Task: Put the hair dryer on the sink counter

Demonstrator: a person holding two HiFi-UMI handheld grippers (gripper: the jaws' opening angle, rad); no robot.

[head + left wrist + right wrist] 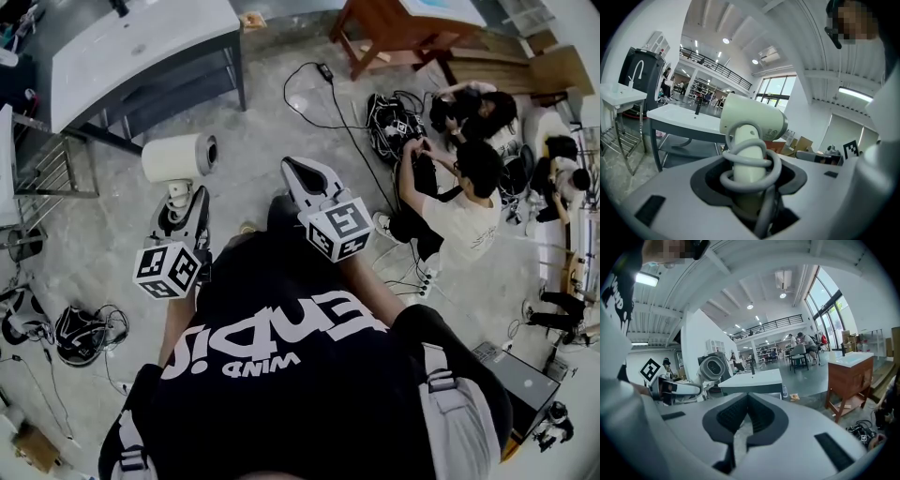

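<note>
A cream hair dryer (178,157) with its grey cord wound round the handle stands upright in my left gripper (176,202). In the left gripper view the jaws close on the dryer's handle (750,161), and its barrel (754,123) points right. The white-topped sink counter (141,42) stands ahead at the far left; it also shows beyond the dryer (686,119). My right gripper (302,172) hangs beside the left one. Its jaws (747,399) meet at the tips with nothing between them. From that side I see the dryer's nozzle (711,367).
People sit on the floor at the right (459,197) among black cables (328,94). A wooden table (403,23) stands at the far right. A metal rack (47,169) is at the left, and a dark bundle with cords (80,333) lies on the floor.
</note>
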